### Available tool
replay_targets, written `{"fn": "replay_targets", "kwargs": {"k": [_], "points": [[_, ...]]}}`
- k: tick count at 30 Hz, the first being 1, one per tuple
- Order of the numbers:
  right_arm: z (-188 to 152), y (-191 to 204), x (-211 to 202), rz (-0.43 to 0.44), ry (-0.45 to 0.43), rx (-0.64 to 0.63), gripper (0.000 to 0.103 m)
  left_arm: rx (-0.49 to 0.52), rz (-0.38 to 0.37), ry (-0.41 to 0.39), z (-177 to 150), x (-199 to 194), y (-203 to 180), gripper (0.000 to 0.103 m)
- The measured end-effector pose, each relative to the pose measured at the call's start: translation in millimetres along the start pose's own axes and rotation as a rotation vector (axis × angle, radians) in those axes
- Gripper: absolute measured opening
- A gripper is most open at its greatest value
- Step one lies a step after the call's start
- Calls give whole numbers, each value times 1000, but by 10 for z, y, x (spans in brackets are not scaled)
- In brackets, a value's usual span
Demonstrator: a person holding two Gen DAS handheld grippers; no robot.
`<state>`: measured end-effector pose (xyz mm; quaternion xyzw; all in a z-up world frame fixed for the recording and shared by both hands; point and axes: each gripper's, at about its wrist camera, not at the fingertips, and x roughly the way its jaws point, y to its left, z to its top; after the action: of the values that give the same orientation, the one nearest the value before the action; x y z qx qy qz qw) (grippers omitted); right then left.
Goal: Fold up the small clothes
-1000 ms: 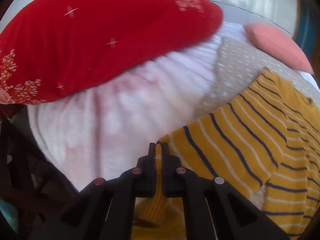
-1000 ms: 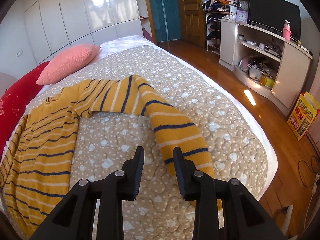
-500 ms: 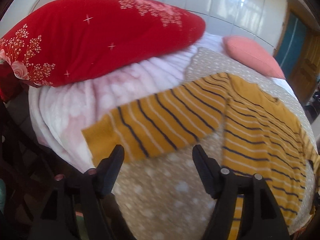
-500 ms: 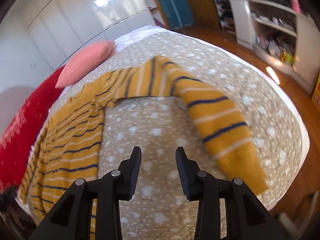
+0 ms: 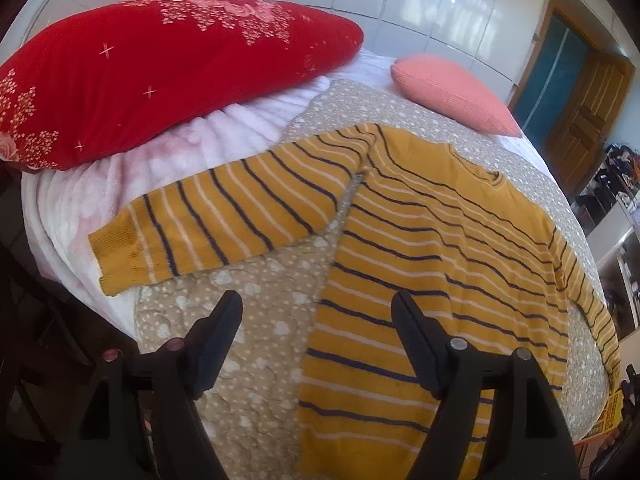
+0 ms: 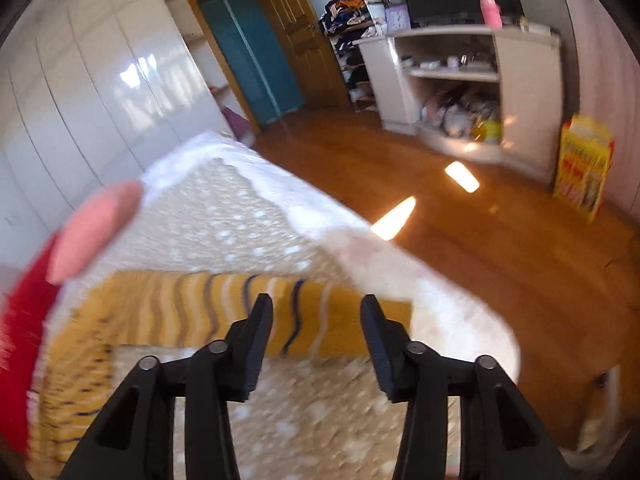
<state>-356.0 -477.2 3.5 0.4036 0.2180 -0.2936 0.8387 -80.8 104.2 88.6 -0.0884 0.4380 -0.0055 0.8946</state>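
On bed: striped sweater (image 5: pixel 432 248) flat; right view blurred. Left gripper (image 5: pixel 316 312), right gripper (image 6: pixel 316 316) both spread, empty.

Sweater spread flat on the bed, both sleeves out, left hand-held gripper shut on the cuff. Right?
Not quite: the left hand-held gripper is open, holding nothing, as the left wrist view shows. The cuff lies free on the bed. The sweater is spread flat, sleeves out.
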Motion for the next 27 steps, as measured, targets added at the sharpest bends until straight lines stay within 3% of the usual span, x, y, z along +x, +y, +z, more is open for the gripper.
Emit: {"fn": "replay_targets", "kwargs": {"k": [3,6,11,14,16,21,24,27], "points": [[-200,-141,45,141,78,104,51,12,-27,29,-11,66,-111,76],[-266,-225,257,132,118,160,51,19,-60,42,-40,64,-220,76],[20,-478,575,144,58,358,51,47,-67,20,-97,-52,-283,76],[201,-545,700,132,76,428,8,34,-62,23,-106,-77,-197,76],[369,-393,569,113,37,368,8,13,-66,19,-101,-92,-101,76],[712,600,281,167,-16,80,8,-53,-91,14,-131,-48,135,76],[682,1393,360,255,26,-72,8,-74,-102,28,-189,12,242,76],[446,2147,567,347,104,-181,8,-54,-66,24,-251,14,330,76]]}}
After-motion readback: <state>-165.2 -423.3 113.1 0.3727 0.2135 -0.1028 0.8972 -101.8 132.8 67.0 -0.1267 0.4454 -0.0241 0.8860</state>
